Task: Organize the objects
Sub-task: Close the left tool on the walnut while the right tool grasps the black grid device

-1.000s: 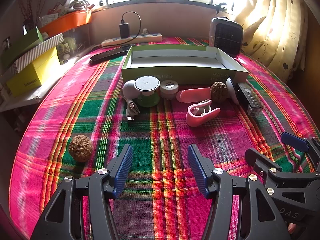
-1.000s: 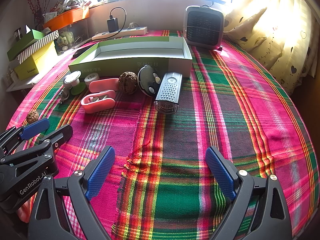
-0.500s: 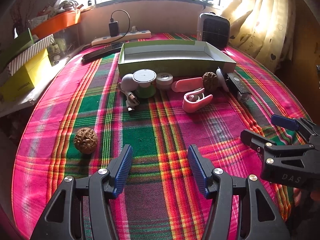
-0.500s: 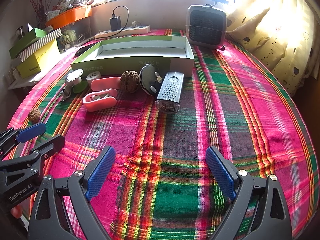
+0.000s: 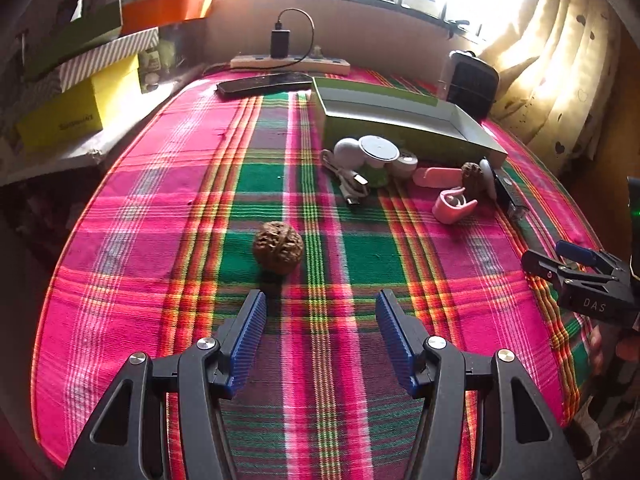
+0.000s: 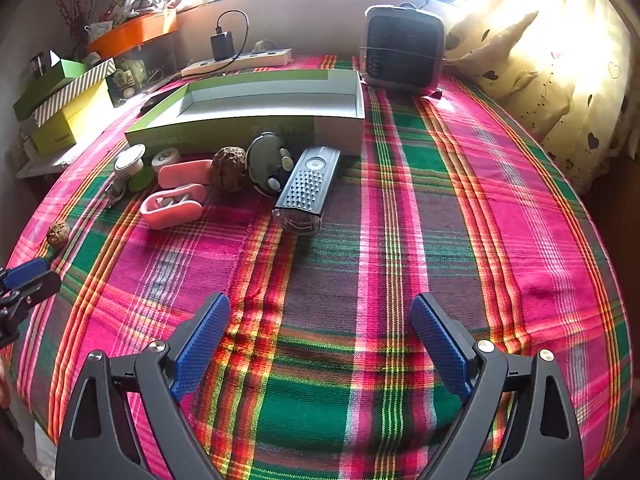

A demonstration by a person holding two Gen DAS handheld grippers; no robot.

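Note:
A lone walnut [image 5: 277, 249] lies on the plaid cloth just ahead of my open, empty left gripper [image 5: 320, 300], slightly left of its centre; it also shows in the right wrist view [image 6: 58, 233]. An open green box [image 6: 256, 120] stands at the back. In front of it lie a white round charger with cable [image 5: 372, 152], a tape roll [image 6: 166, 158], a pink case [image 6: 178, 210], a second walnut [image 6: 229, 168], a black round object [image 6: 267, 164] and a black bike light [image 6: 306, 192]. My right gripper [image 6: 320, 316] is open and empty over bare cloth.
A small heater [image 6: 402, 54] stands behind the box at the right. A power strip with charger [image 5: 288, 62] and a dark flat device [image 5: 264, 84] lie at the back. Stacked boxes [image 5: 76, 92] sit off the table's left edge. Curtains hang at the right.
My left gripper has swung left and moved toward the lone walnut, which now sits just ahead of its fingers. The right gripper has barely moved.

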